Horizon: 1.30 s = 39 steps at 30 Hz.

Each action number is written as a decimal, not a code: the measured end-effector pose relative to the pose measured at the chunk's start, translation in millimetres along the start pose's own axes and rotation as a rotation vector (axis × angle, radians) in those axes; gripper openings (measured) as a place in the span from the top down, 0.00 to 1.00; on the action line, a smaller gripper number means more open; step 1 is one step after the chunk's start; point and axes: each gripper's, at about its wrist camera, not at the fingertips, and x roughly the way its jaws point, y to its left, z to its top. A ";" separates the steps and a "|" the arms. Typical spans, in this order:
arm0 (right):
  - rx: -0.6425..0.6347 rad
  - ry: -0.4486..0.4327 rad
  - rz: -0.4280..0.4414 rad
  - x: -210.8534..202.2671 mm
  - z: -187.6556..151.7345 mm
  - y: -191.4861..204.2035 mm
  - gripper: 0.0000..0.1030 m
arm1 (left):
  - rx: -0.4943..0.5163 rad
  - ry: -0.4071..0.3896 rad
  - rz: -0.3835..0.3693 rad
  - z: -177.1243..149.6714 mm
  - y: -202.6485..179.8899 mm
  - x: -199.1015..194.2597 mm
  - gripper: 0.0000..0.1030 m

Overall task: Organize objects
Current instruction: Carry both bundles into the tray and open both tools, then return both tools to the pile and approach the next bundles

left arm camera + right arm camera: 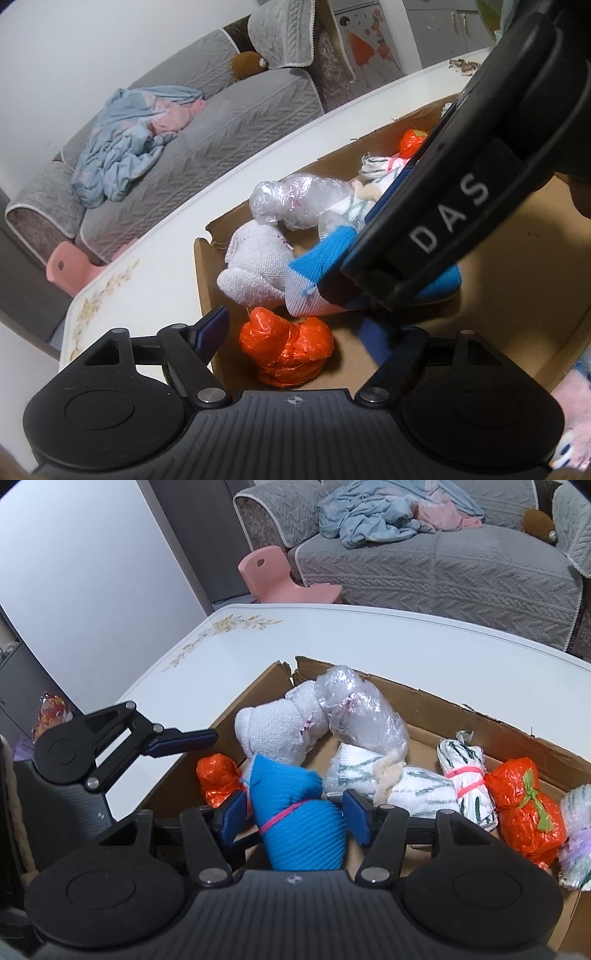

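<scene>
Two grippers over a cardboard box of wrapped bundles.
Right gripper brackets the blue knitted bundle, pads barely touching; left gripper spread, empty. Release low, beside the near orange bundle.

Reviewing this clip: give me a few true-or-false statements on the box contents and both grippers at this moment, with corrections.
1. The blue knit bundle sits between the fingers of the right hand-held gripper. True.
2. The left hand-held gripper grips an orange plastic bundle. False: its jaws stand open, with the orange plastic bundle lying loose between them.
3. The bundles lie in a cardboard box on a white table. True.
4. The blue bundle is tied with a green ribbon. False: a pink band circles it.
5. The sofa behind the table is bare. False: crumpled blue and pink cloth lies on it.
</scene>
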 end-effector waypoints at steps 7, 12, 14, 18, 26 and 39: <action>-0.003 -0.004 0.000 0.4 3.2 3.4 0.46 | -0.057 -0.008 -0.009 1.8 7.6 -12.6 0.17; 0.004 -0.011 0.002 -8.2 5.5 6.5 0.46 | -0.080 0.008 -0.016 2.0 12.1 -22.3 0.16; 0.001 -0.013 0.001 -10.1 6.6 9.4 0.46 | -0.098 0.016 -0.017 1.3 14.0 -26.1 0.15; -0.012 -0.014 -0.006 -16.3 6.5 12.8 0.46 | -0.154 0.043 -0.027 -2.6 21.1 -32.1 0.15; 0.002 -0.077 -0.011 -67.1 3.0 23.8 0.43 | -0.264 0.043 -0.016 -13.3 37.0 -70.5 0.13; 0.002 -0.225 -0.081 -161.8 -38.8 50.4 0.36 | -0.480 0.056 -0.035 -37.2 34.5 -136.2 0.10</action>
